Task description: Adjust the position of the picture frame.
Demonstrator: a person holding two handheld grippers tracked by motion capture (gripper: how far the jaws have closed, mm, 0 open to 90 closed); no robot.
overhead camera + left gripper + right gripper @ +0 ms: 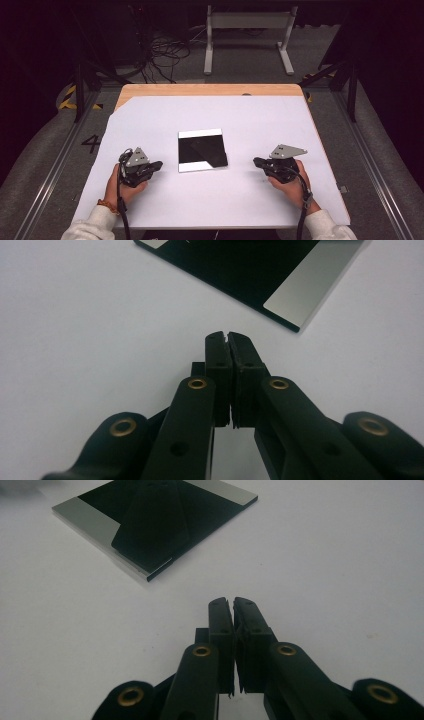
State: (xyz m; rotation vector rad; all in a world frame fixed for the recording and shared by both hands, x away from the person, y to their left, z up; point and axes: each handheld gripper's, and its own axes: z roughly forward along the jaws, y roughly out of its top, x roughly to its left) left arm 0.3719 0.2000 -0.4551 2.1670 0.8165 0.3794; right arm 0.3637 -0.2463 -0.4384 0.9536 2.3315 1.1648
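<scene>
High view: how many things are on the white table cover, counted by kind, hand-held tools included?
Flat square black panel with silver edge strips: 1
Black hand-held tools: 2, the left tool and the right tool, both shut
Total: 3

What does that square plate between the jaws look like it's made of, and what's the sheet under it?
Square plate: looks like a thin, rigid, glossy panel, possibly glass or polished metal; its dark middle mirrors shapes and its two end strips shine silver-white, with a crisp thin edge in the right gripper view. Sheet: matte white, paper or plastic by the look, no glare, laid over a wooden tabletop showing light grain.
</scene>
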